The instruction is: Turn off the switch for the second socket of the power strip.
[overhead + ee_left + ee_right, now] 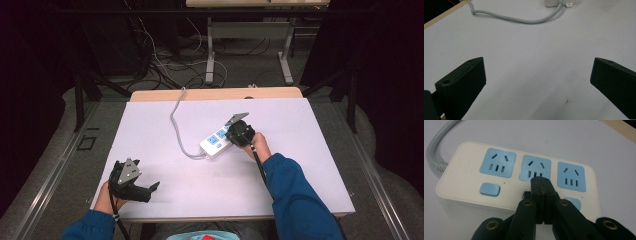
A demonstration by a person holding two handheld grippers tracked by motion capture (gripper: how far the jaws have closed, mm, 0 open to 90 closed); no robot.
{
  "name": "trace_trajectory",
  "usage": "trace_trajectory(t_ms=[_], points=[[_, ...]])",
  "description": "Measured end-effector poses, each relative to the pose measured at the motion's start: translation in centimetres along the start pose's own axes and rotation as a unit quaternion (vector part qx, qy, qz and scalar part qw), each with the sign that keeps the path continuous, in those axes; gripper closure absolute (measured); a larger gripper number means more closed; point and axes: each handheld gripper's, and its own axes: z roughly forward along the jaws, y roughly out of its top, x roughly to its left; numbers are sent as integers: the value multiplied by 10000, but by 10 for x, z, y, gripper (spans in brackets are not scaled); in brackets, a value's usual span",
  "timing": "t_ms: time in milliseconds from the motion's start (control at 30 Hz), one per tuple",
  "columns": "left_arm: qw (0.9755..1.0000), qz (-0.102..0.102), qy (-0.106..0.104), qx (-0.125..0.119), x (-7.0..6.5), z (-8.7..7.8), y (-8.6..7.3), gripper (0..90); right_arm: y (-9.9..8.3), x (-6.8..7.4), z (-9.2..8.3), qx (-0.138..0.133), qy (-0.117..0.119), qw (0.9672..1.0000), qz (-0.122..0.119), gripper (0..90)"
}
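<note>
A person seated at a white table (165, 190) works a power strip (466, 167) with two hand-held claws. The right claw (541, 181) has its jaws pressed flat together with nothing between them, and its joined tips rest over the strip's middle section, at the lower edge of the middle blue socket (535, 167) and just above the spot where the middle switch sits. That switch is mostly hidden behind the tips, so whether they press it cannot be told. To one side of the tips lies the first blue socket (497, 162) with its blue switch (489, 189) below it; to the other side lies the third socket (571, 176), whose switch (574, 202) peeks out beside the jaw.

From above, the right claw (240, 134) covers the far end of the strip (216, 142), with the person's hand and blue sleeve (290, 190) trailing back toward the table's near edge. The strip's grey cord (176, 125) runs away from the claw, curling off toward the far edge of the table.

The left claw (150, 189) sits well apart from the strip, near the front corner of the table, jaws spread wide and holding nothing. Ahead of its open fingers (464, 82) there is bare tabletop, then the loop of cord (524, 20) and the end of the strip (552, 3) at the far side.
</note>
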Motion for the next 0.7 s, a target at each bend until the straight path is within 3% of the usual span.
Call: trace_trajectory(t_ms=[33,233,300,400,500,700], points=[[10000,1,-1,0,0,0,0,0,1,1,-2,93,11,10000,16,900],[10000,18,2,-2,1,-1,0,0,1,1,0,42,-31,10000,-75,900],[10000,19,17,-4,1,-1,0,0,1,1,-1,70,-14,10000,12,900],[10000,24,14,-5,0,-1,0,0,0,1,2,-136,-13,9999,70,900],[10000,34,7,-5,0,-1,0,0,1,0,-1,71,-7,10000,53,900],[10000,31,12,-7,1,-1,0,0,2,-2,-3,42,49,9999,132,900]])
